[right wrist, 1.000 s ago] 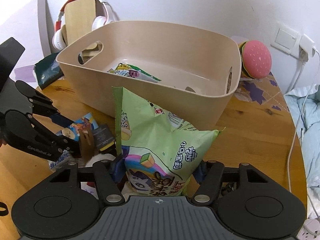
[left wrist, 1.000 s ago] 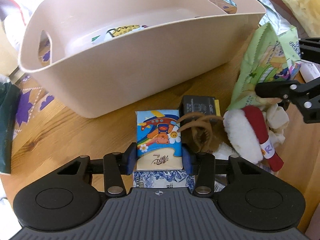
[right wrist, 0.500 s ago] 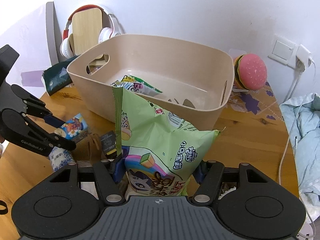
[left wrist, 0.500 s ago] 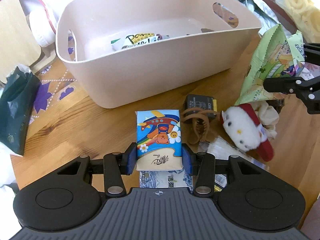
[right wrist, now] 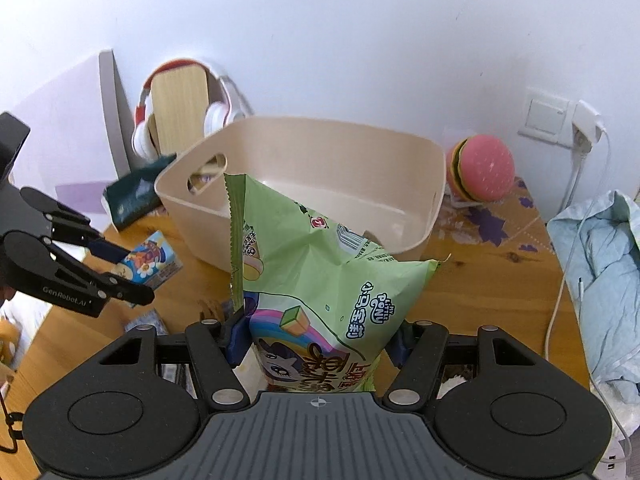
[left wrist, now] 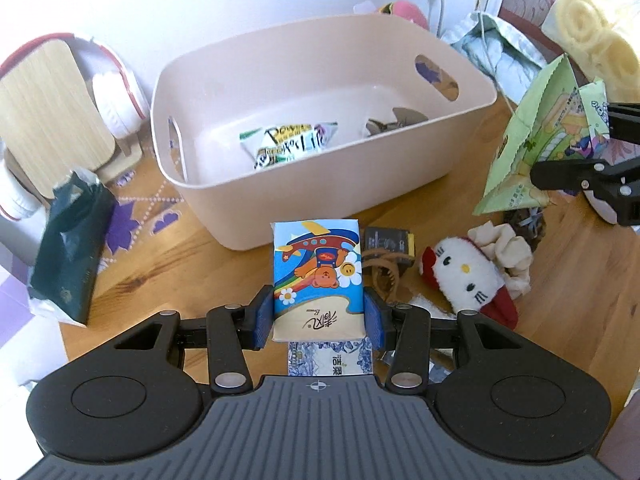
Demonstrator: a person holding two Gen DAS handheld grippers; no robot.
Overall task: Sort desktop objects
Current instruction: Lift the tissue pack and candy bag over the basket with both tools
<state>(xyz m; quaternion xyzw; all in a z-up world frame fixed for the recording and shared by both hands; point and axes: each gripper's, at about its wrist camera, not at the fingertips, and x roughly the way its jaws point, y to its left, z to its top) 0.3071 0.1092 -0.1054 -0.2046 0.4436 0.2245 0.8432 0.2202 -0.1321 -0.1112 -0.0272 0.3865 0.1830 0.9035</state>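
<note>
My left gripper (left wrist: pixel 318 316) is shut on a blue cartoon tissue pack (left wrist: pixel 318 276) and holds it above the wooden table, in front of the beige bin (left wrist: pixel 320 184). My right gripper (right wrist: pixel 316 338) is shut on a green snack bag (right wrist: pixel 320 276), held upright in front of the bin (right wrist: pixel 400 152). The bag also shows at the right of the left wrist view (left wrist: pixel 536 148). The tissue pack shows in the right wrist view (right wrist: pixel 150 260). A snack packet (left wrist: pixel 288 142) lies in the bin.
On the table lie a Hello Kitty plush (left wrist: pixel 466 276), a brown hair claw (left wrist: pixel 382 272), a dark small box (left wrist: pixel 388 238), a cream scrunchie (left wrist: pixel 508 252) and a blue-white tissue pack (left wrist: pixel 332 360). A dark green pouch (left wrist: pixel 68 240), headphones (left wrist: pixel 116 100) and a burger plush (right wrist: pixel 480 168) stand around.
Both grippers have risen with their loads. The bin's inside has come into fuller view and the table objects look farther below.
</note>
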